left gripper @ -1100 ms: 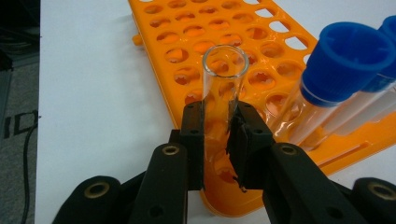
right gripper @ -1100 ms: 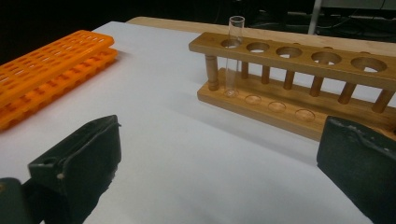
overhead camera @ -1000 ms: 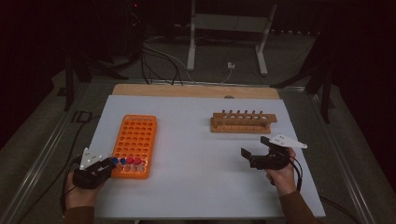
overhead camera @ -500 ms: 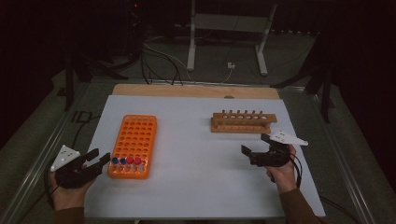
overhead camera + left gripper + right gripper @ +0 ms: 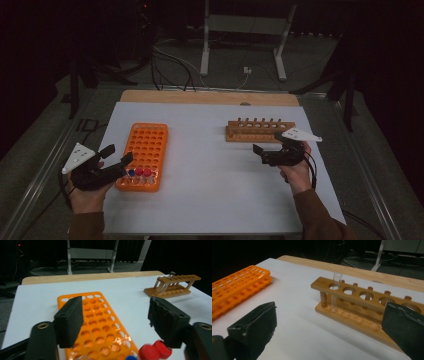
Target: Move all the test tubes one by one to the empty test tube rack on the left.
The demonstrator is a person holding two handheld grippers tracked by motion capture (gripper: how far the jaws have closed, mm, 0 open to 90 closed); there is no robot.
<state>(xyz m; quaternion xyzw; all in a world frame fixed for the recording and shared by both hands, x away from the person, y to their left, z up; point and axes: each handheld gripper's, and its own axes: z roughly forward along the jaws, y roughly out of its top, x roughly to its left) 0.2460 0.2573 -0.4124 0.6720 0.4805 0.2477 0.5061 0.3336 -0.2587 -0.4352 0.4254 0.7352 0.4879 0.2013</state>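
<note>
An orange tube rack [image 5: 145,147] lies on the left of the white table. Two red-capped tubes [image 5: 143,172] and a blue-capped one [image 5: 131,172] stand in its near row. My left gripper [image 5: 118,154] hovers at the rack's near left corner, open and empty. In the left gripper view its jaws [image 5: 117,315] spread wide over the rack [image 5: 97,322], with the red caps [image 5: 155,352] low at right. A wooden rack [image 5: 260,131] stands at right with one clear glass tube [image 5: 335,292] in an end hole. My right gripper [image 5: 260,154] is open in front of it, holding nothing.
The white table top [image 5: 215,200] ends in a wooden strip [image 5: 210,97] at the far side. Beyond it are cables and a metal stand [image 5: 240,30] on a dark floor. The table's left edge lies close to my left hand.
My left gripper has drawn back to the left, away from the capped tubes at the orange rack's near end. The right gripper has stayed in place.
</note>
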